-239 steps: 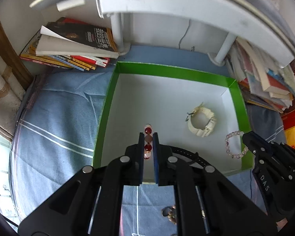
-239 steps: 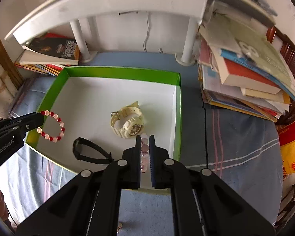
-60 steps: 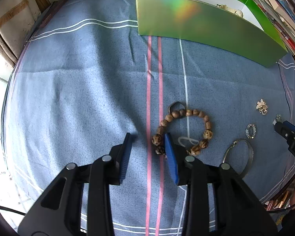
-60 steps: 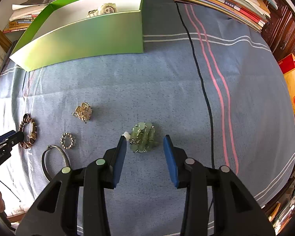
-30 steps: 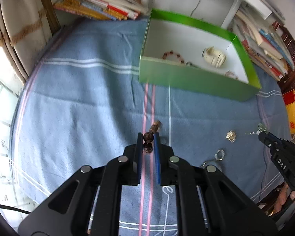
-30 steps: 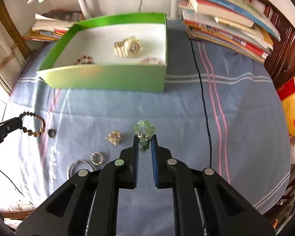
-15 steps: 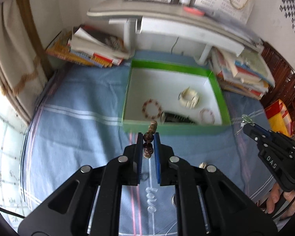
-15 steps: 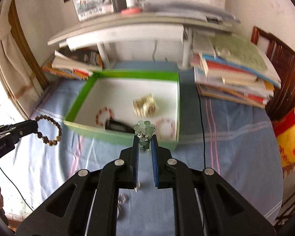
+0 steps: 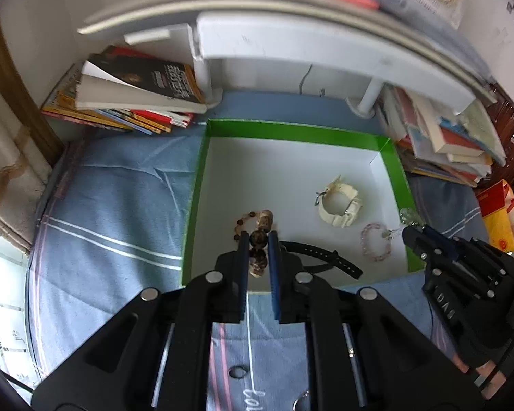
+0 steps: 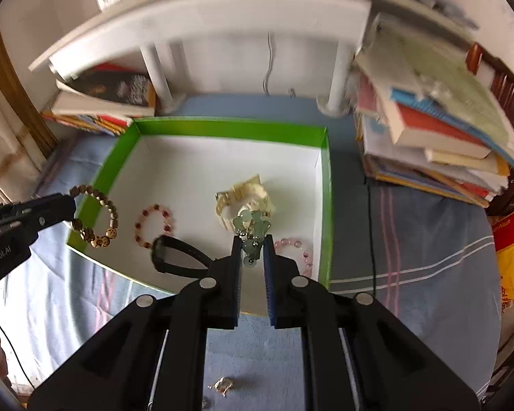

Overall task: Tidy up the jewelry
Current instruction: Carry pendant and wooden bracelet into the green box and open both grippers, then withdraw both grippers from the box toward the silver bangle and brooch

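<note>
Over the green box (image 10: 322,185), both hand-held grippers arrive from the table, left (image 9: 258,243) clamping the wooden bracelet (image 10: 96,217), right (image 10: 252,248) clamping the jade bracelet (image 10: 252,227), ready to drop them in.

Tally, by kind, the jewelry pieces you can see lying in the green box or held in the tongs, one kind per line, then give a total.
Bead bracelets: 4 (brown wooden in left tongs, green in right tongs, red, pink)
Watches: 1 (cream)
Black straps: 1
Total: 6
</note>
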Motion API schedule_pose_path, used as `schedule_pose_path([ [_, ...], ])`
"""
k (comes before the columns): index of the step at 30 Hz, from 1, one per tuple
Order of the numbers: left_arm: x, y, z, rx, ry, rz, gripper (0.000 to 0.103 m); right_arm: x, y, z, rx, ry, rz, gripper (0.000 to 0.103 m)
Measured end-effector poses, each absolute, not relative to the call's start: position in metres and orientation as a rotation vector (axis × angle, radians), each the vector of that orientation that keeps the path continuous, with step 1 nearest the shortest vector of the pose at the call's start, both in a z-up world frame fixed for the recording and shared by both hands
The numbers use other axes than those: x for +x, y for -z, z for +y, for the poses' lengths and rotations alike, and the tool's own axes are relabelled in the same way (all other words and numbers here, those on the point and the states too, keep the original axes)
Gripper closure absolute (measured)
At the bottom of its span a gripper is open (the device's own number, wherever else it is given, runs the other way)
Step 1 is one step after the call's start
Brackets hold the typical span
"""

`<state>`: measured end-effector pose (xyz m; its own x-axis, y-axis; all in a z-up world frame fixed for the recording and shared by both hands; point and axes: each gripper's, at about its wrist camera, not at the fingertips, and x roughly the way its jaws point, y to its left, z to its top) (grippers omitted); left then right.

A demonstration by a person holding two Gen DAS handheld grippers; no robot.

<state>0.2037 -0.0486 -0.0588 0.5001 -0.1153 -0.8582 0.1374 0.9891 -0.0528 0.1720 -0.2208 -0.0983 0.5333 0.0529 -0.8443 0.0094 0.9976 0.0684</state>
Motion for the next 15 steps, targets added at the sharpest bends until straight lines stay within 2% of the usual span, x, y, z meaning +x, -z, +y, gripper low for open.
schedule_pose_path([
  [4,0.216,0.072,-0.055,0.035,0.152,1.056,0.092,0.181,0.113,-0.221,0.064,-0.015,1.042,0.09],
  [6,0.222,0.077,-0.056,0.031,0.156,1.07,0.091,0.183,0.115,-0.221,0.059,-0.01,1.053,0.086],
  [7,0.224,0.079,-0.055,0.028,0.153,1.074,0.089,0.182,0.114,-0.222,0.059,-0.021,1.058,0.075],
  [8,0.224,0.08,-0.054,0.025,0.152,1.077,0.079,0.179,0.11,-0.223,0.065,-0.02,1.05,0.064],
  [9,0.222,0.081,-0.052,0.022,0.148,1.082,0.074,0.175,0.106,-0.225,0.071,-0.021,1.042,0.061],
  [10,0.22,0.08,-0.05,0.023,0.145,1.081,0.069,0.172,0.103,-0.226,0.075,-0.022,1.037,0.061],
  [15,0.189,0.075,-0.033,0.051,0.127,1.06,0.057,0.135,0.088,-0.233,0.111,-0.031,1.025,0.061],
])
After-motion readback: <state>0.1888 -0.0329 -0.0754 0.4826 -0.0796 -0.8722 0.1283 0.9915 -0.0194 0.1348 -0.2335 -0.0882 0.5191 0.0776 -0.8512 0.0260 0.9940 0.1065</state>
